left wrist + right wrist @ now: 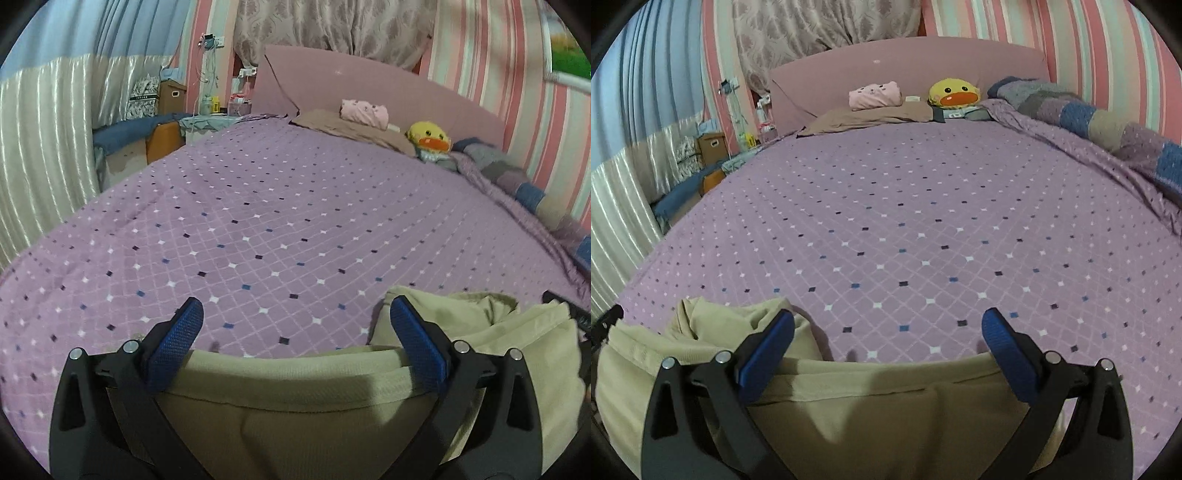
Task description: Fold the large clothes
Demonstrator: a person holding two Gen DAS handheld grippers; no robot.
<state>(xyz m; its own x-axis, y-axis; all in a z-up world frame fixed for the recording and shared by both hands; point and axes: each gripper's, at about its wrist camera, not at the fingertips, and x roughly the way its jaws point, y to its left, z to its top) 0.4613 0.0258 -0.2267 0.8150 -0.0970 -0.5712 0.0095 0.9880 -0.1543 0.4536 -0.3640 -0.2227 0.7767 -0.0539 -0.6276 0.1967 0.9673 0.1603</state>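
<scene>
No writing can be read anywhere; the patterned bag (pixel 142 98) and the brown box (pixel 172 96) on the far bedside stand show marks too small and blurred to make out. A pale green garment (pixel 295 413) lies bunched at the near edge of the bed, on the purple bedspread (pixel 277 221) with its diamond grid. The left gripper (pixel 295 345) has its jaws spread wide, and the garment's folded hem runs straight across the gap between the two blue pads (pixel 177 343), low down near their bases; whether the cloth touches the pads cannot be told. More of the garment is heaped just to the right of this gripper. In the right wrist view the same garment (pixel 868 410) lies across the gap of the right gripper (pixel 886 350), whose jaws are likewise wide apart, with the heap on its left side. At the headboard (pixel 886 62) lie a brown pillow (pixel 871 114), a folded pink cloth (pixel 875 95), a yellow duck toy (pixel 955 94), and a patchwork blanket (pixel 1089 114) along the right side.
</scene>
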